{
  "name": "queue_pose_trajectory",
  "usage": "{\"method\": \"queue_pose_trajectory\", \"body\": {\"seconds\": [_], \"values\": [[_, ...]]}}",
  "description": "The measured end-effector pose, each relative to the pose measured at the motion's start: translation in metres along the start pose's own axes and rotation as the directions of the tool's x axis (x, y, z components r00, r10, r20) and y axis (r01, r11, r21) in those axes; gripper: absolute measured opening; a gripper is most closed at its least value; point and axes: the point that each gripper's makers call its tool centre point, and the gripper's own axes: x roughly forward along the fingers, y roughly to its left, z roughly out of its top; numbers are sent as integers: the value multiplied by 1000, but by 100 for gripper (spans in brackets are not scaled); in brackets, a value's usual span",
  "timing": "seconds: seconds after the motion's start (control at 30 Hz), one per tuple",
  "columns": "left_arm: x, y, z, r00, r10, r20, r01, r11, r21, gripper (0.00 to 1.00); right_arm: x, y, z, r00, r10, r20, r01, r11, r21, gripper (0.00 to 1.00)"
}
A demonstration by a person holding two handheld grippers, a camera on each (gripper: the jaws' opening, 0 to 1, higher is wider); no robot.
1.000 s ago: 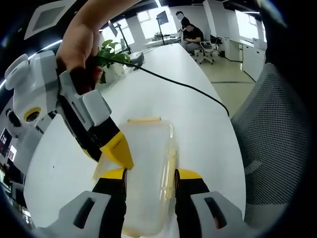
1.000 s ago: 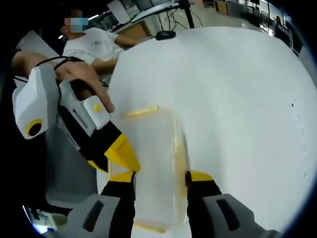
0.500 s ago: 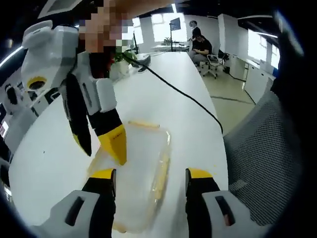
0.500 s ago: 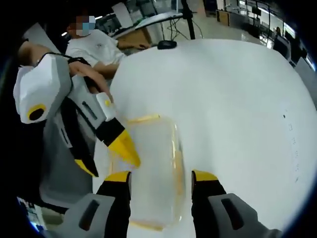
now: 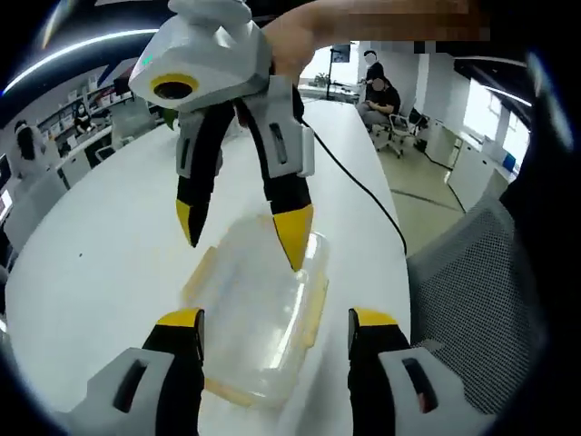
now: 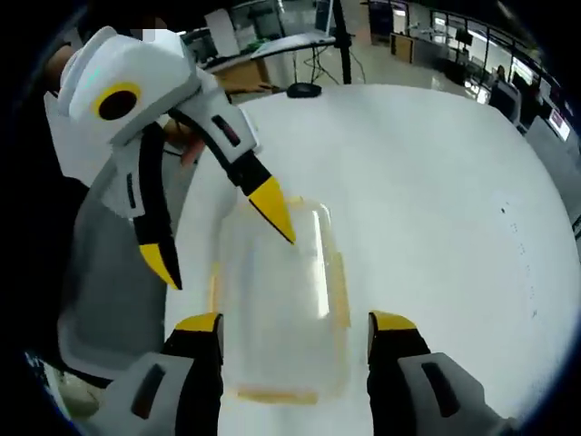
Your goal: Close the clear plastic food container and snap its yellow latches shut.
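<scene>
A clear plastic food container (image 5: 254, 313) lies on the white table (image 5: 91, 254) with its lid resting on it. Yellow latches (image 5: 314, 304) run along its sides. My left gripper (image 5: 277, 320) is open, its jaws standing wider than the container and above its near end. My right gripper (image 5: 241, 236) comes down from the top of the left gripper view, open, one yellow tip over the lid. In the right gripper view the container (image 6: 277, 309) sits between the open right gripper (image 6: 295, 322) jaws. There the left gripper (image 6: 222, 241) reaches in from the left.
A black cable (image 5: 363, 195) runs across the table toward the far end, where people sit (image 5: 381, 91). A grey mesh chair (image 5: 481, 291) stands close beside the table's edge. A dark mouse-like object (image 6: 302, 89) lies at the far edge of the table (image 6: 436, 182).
Both grippers have opened wider and lifted back from the container's sides. The container stays on the table.
</scene>
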Motion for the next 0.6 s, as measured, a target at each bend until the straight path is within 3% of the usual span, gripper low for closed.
{"method": "queue_pose_trajectory", "body": {"seconds": [0.2, 0.4, 0.5, 0.6], "values": [[-1, 3, -7, 996, -47, -74, 51, 998, 46, 65, -3, 8, -7, 999, -36, -14, 35, 999, -33, 69], [-4, 10, -10, 994, -60, -90, 64, 997, 45, 65, 0, 15, -14, 998, -63, -15, 63, 997, -48, 72], [-5, 15, -22, 986, -54, -159, 76, 988, 132, 64, 2, 15, -20, 995, -88, -39, 85, 994, -63, 73], [-4, 15, -23, 984, -69, -165, 91, 988, 128, 64, 4, 18, -23, 993, -98, -58, 94, 993, -78, 74]]}}
